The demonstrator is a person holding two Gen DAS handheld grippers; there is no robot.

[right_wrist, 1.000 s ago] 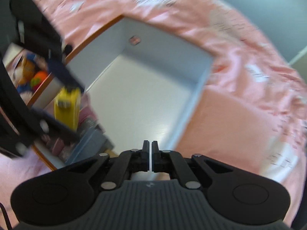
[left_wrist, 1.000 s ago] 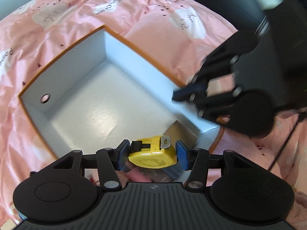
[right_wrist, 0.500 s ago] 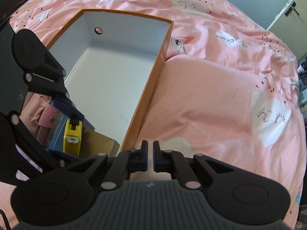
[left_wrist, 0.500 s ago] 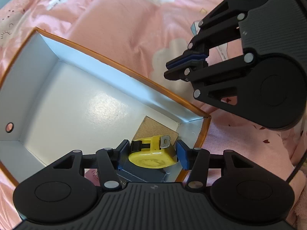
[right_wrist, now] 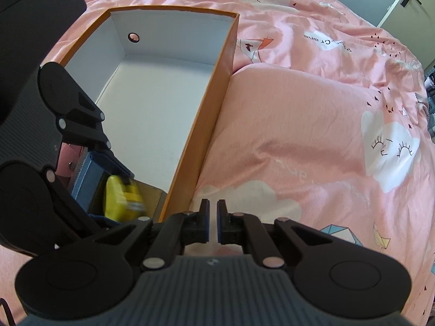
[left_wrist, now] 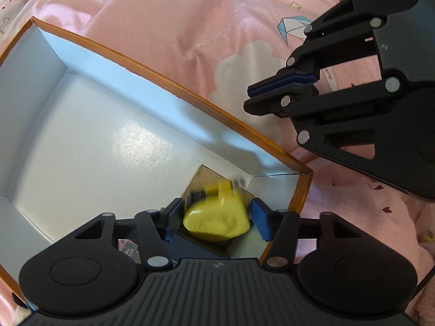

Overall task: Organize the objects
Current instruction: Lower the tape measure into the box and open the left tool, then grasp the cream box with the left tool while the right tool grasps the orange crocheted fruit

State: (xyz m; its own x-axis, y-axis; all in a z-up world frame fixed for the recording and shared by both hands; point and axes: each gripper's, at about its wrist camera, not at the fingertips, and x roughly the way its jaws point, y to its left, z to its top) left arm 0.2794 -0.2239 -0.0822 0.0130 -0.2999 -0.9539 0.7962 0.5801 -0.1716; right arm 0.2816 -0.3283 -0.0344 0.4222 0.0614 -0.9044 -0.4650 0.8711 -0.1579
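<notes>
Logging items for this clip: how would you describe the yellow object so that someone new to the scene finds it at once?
On the pink bedspread lies an open box, orange outside and white inside. In its near corner, between the opening jaws of the left gripper, is the yellow tape measure, blurred, above a brown cardboard piece and a blue box. It is the only bright yellow, rounded item.

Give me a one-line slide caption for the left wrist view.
Left gripper opening, its fingers releasing a blurred yellow tape measure into the corner of the orange box; right gripper shut over the pink bedding.
</notes>
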